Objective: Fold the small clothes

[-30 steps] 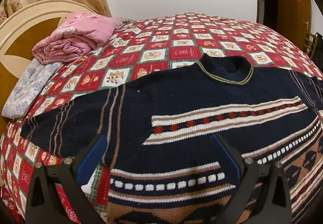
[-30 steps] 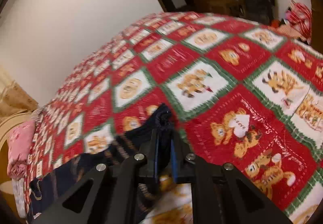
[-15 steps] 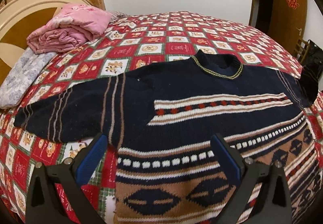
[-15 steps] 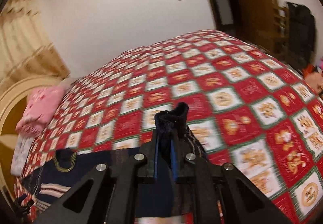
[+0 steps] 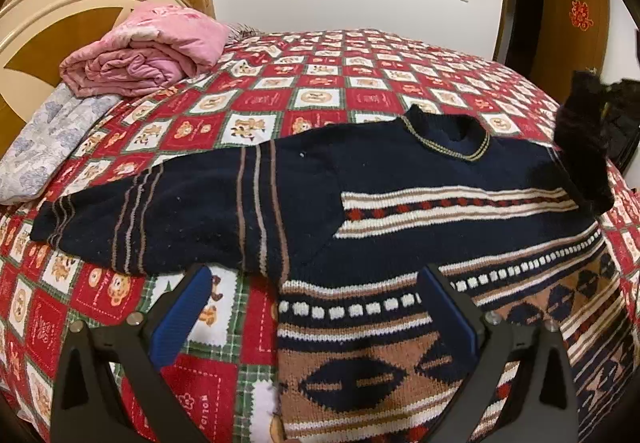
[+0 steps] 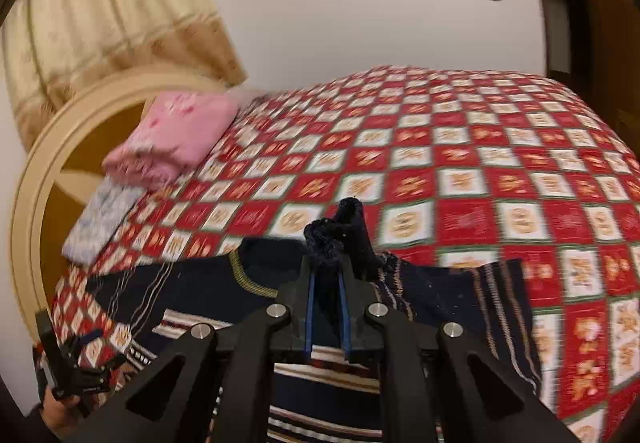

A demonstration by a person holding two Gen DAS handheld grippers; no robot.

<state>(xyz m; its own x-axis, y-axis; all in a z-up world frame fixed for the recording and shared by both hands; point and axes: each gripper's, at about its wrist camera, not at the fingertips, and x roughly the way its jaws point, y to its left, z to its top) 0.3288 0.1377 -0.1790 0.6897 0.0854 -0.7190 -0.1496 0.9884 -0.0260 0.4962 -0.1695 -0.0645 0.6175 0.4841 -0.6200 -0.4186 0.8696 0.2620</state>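
Observation:
A navy knitted sweater point(image 5: 400, 203) with white, brown and red bands lies front up on the bed, its left sleeve point(image 5: 160, 211) stretched out flat. My left gripper point(image 5: 312, 307) is open and empty, hovering over the sweater's lower left edge. My right gripper point(image 6: 326, 279) is shut on the cuff of the right sleeve point(image 6: 340, 235) and holds it lifted above the sweater's body point(image 6: 320, 375). The raised sleeve also shows in the left wrist view point(image 5: 584, 131) at the right edge.
The bed has a red, white and green checked cover point(image 5: 320, 95). A folded pink quilt point(image 5: 148, 51) and a pale blue pillow point(image 5: 44, 139) lie by the headboard point(image 5: 48, 15). A brown door point(image 5: 576, 23) stands at the far right.
My right gripper has carried the sleeve cuff up and leftward over the sweater's body. My left gripper has drawn back a little and stays open.

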